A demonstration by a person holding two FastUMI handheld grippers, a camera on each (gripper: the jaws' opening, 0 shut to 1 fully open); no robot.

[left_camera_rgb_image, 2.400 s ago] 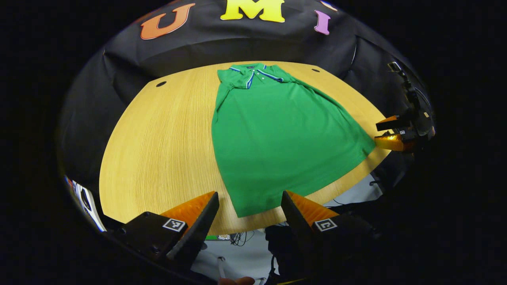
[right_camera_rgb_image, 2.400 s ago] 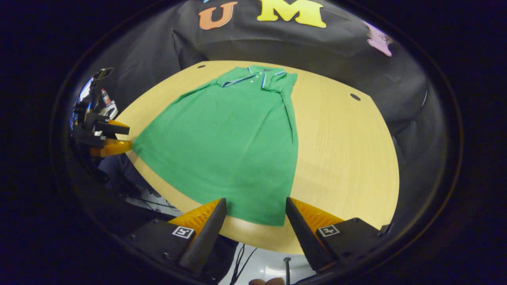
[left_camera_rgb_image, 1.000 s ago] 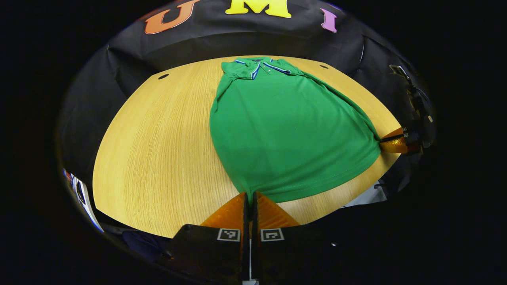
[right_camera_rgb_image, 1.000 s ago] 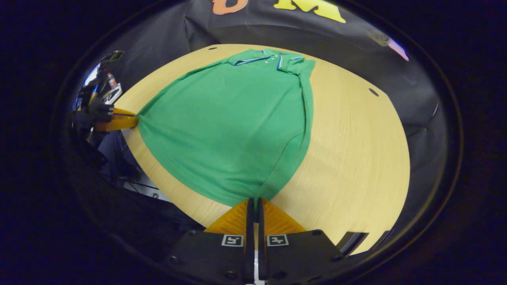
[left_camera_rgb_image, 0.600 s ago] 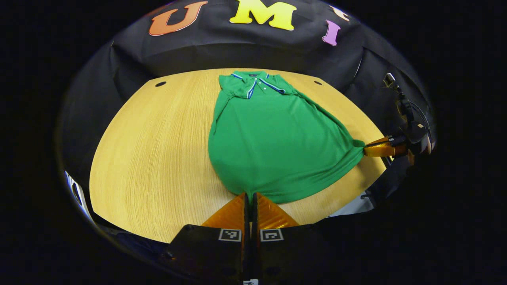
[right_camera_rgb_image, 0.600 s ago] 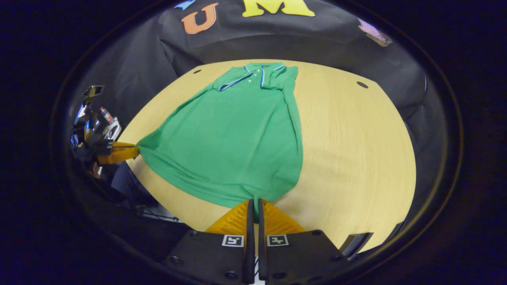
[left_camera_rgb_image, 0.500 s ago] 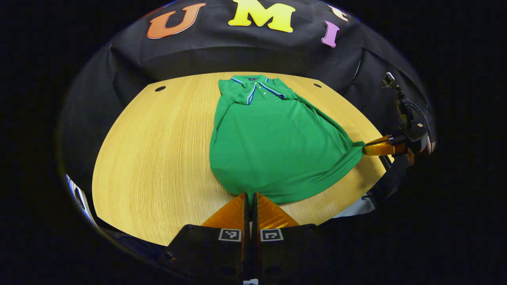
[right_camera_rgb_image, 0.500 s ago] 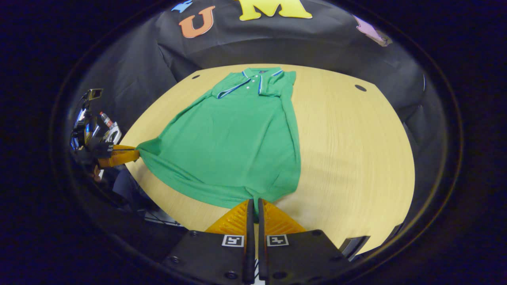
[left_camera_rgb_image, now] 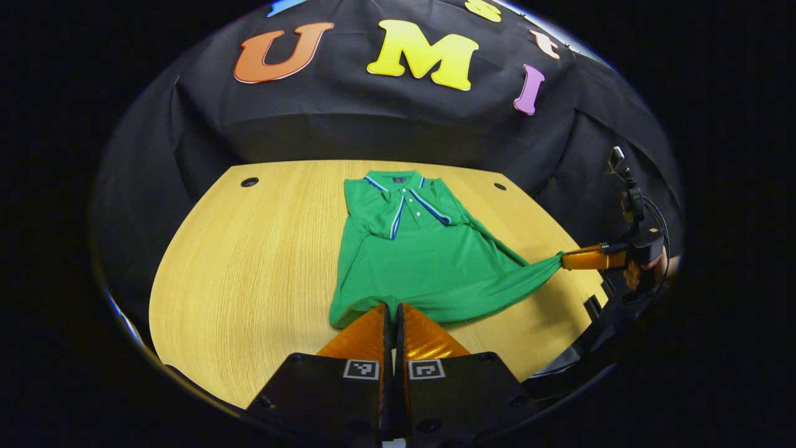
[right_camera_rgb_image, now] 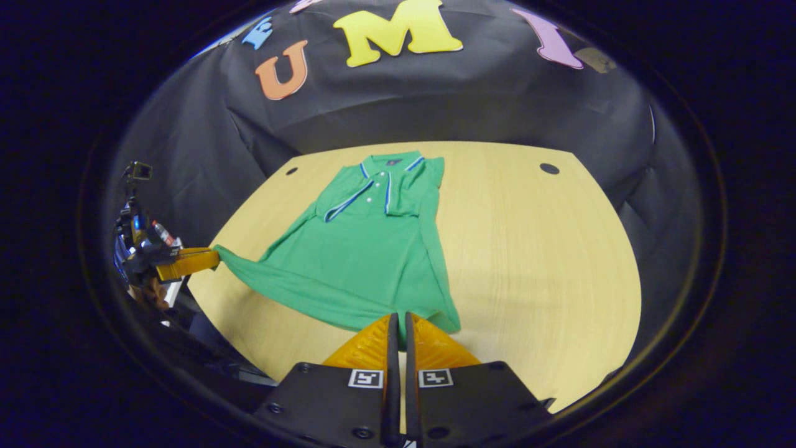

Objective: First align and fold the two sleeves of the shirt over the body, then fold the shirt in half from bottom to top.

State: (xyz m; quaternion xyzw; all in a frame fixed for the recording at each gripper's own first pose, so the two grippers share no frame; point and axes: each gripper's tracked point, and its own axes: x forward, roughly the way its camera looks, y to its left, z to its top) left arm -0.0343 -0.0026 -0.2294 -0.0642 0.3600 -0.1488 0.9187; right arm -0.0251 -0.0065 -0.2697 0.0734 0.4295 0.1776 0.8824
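Left gripper [left_camera_rgb_image: 392,306] and right gripper [right_camera_rgb_image: 398,315] are each closed on a bottom corner of the shirt [left_camera_rgb_image: 423,261], lifting the hem for the bottom-to-top fold. Ahead, the collar lies flat on the table [left_camera_rgb_image: 249,261], anchoring it.

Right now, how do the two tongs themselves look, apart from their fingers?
Each of the tongs, left tongs and right tongs, has a black blocky body bearing two small square black-and-white markers. Seen from afar, the right tongs carry a small upright mount with a dark cable.
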